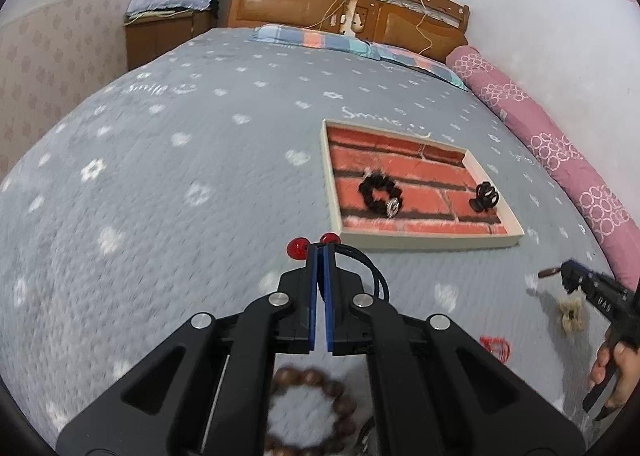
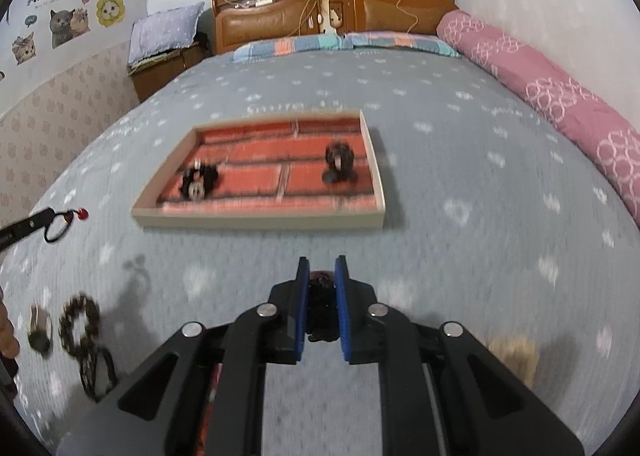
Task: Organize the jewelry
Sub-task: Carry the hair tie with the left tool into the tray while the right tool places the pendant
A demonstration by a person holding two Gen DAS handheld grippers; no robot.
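A shallow tray with a red brick-pattern floor [image 1: 432, 241] [image 2: 256, 218] lies on the grey bed. In it are a black scrunchie with a silver charm [image 1: 379, 196] [image 2: 199, 180] and a black hair claw [image 1: 485, 196] [image 2: 339, 162]. My left gripper [image 1: 320, 256] is shut on a black hair tie with red beads [image 1: 298, 248], held above the bed near the tray's front left corner; it also shows in the right wrist view [image 2: 60, 225]. My right gripper [image 2: 322, 272] is shut on a dark hair clip [image 2: 321, 306], short of the tray's front edge.
Loose items lie on the bed: a brown bead bracelet [image 1: 312, 408], a red hair tie [image 1: 496, 348], a beige scrunchie [image 1: 573, 314] [image 2: 514, 356], a leopard scrunchie [image 2: 80, 322], a black tie [image 2: 96, 372]. A pink bolster [image 1: 560, 152] runs along the right edge.
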